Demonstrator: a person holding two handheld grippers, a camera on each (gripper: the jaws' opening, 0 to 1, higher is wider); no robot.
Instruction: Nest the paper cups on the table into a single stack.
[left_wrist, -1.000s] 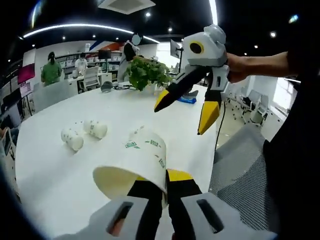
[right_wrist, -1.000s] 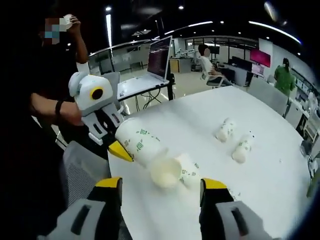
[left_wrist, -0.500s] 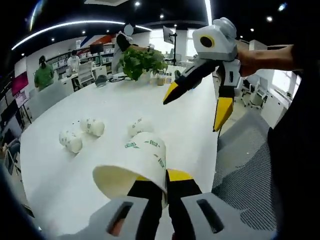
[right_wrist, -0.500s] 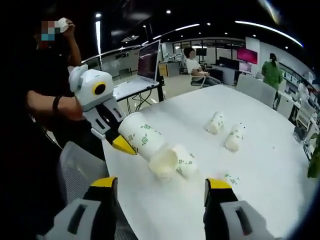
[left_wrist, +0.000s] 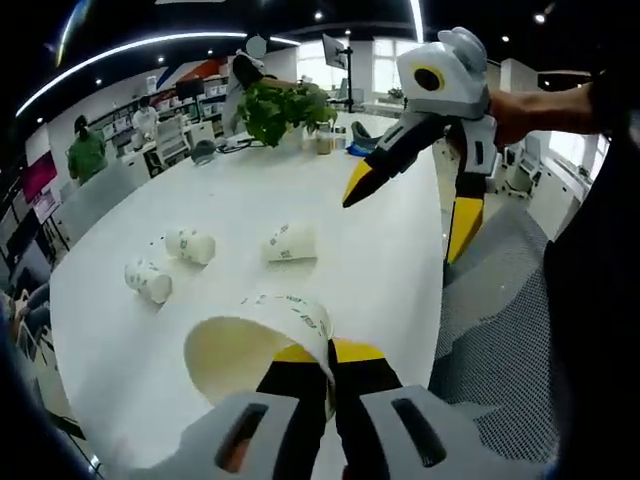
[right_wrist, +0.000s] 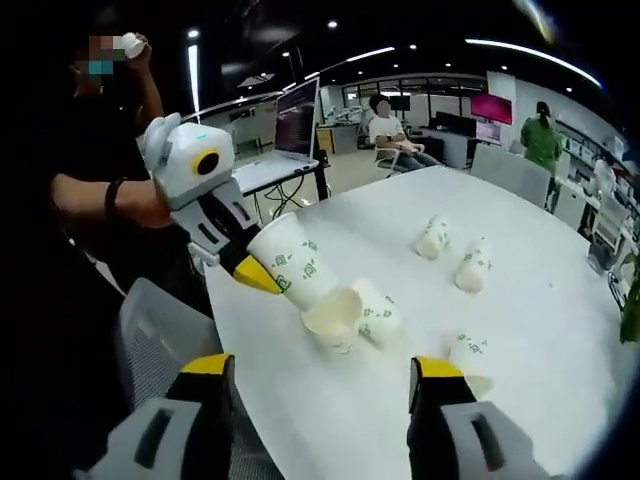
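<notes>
My left gripper (left_wrist: 315, 360) is shut on the rim of a white paper cup with green print (left_wrist: 262, 340), whose mouth faces the camera. In the right gripper view that held cup (right_wrist: 298, 270) slants mouth-down over the table's near edge, in the left gripper (right_wrist: 262, 272). Next to its mouth another cup (right_wrist: 378, 312) lies on its side. Three more cups lie apart on the white table (left_wrist: 290, 243) (left_wrist: 190, 245) (left_wrist: 148, 280). My right gripper (right_wrist: 325, 375) is open and holds nothing; it hangs above the table's edge (left_wrist: 400, 228), well apart from the cups.
A potted plant (left_wrist: 285, 110) stands at the table's far end. A laptop (right_wrist: 295, 120) sits on a side desk behind the left gripper. A grey mesh chair (left_wrist: 500, 340) stands by the table edge. People sit and stand in the office behind.
The held cup has tipped more steeply, its mouth lower toward the table. The right gripper has drawn a little further away from it. Both views have shifted with the hands.
</notes>
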